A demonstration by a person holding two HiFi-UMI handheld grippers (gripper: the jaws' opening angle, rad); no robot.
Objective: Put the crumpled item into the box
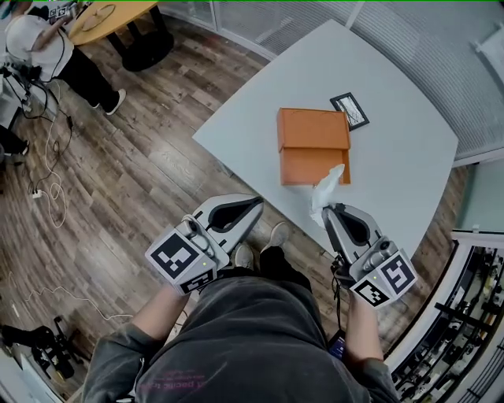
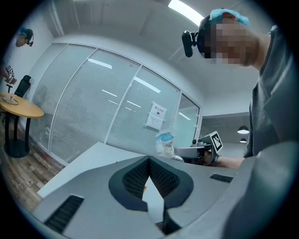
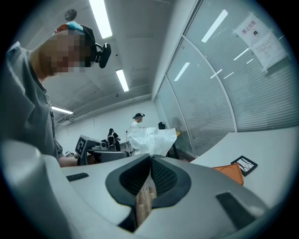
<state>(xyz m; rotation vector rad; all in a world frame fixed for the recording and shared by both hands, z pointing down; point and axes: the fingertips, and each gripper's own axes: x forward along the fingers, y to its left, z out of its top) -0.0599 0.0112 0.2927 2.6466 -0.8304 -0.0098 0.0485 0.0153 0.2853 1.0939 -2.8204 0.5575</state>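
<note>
An orange box (image 1: 313, 145) lies on the white table (image 1: 394, 134), its lid flap folded open toward me. My right gripper (image 1: 326, 209) is shut on a crumpled white tissue (image 1: 326, 189), which sticks up from the tips just short of the table's near edge. In the right gripper view the tissue (image 3: 149, 139) fans out above the closed jaws, with the box (image 3: 231, 172) low at the right. My left gripper (image 1: 257, 202) is shut with nothing in it, over the floor left of the table. The left gripper view shows the tissue (image 2: 164, 143) held by the other gripper.
A black-framed card (image 1: 350, 110) lies on the table behind the box. A round wooden table (image 1: 106, 20) and a person (image 1: 47, 51) stand at the far left, cables (image 1: 51, 173) trail on the wood floor, and glass walls close the back.
</note>
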